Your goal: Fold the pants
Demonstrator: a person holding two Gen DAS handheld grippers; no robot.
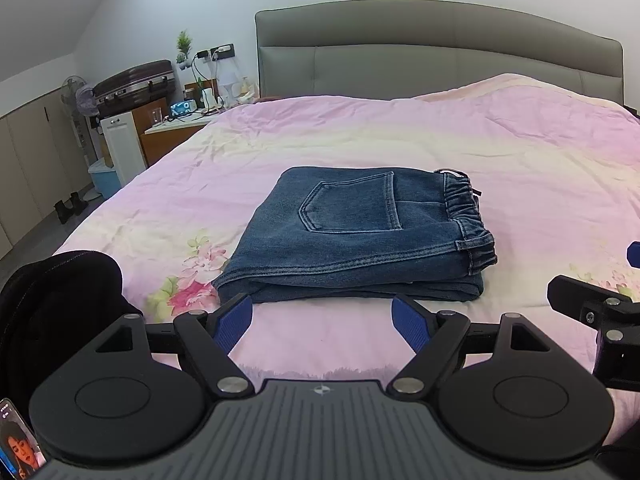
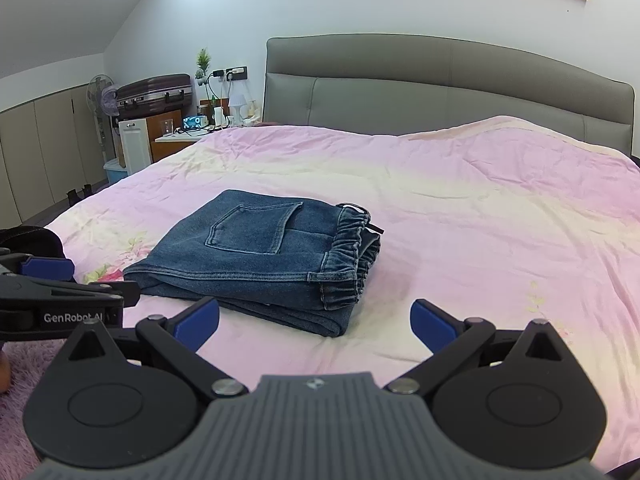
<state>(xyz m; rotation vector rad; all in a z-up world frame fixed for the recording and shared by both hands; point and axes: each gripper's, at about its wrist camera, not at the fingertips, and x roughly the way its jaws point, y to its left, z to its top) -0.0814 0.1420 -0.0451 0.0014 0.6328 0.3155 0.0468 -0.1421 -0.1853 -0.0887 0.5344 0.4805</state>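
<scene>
A pair of blue denim pants (image 1: pixel 360 236) lies folded into a compact stack on the pink bed cover (image 1: pixel 500 168), back pocket up and elastic waistband to the right. It also shows in the right wrist view (image 2: pixel 260 256). My left gripper (image 1: pixel 322 320) is open and empty, just in front of the stack's near edge. My right gripper (image 2: pixel 316 320) is open and empty, near the stack's front right corner. Each gripper shows at the edge of the other's view: the right one (image 1: pixel 592 304) and the left one (image 2: pixel 60 292).
A grey headboard (image 1: pixel 440 52) stands at the back. A nightstand with cables and small items (image 1: pixel 184 116), a suitcase (image 1: pixel 136 84) and a fan (image 1: pixel 76 96) stand left of the bed. A black garment (image 1: pixel 60 300) lies at the near left. A phone (image 1: pixel 16 440) shows at the bottom left.
</scene>
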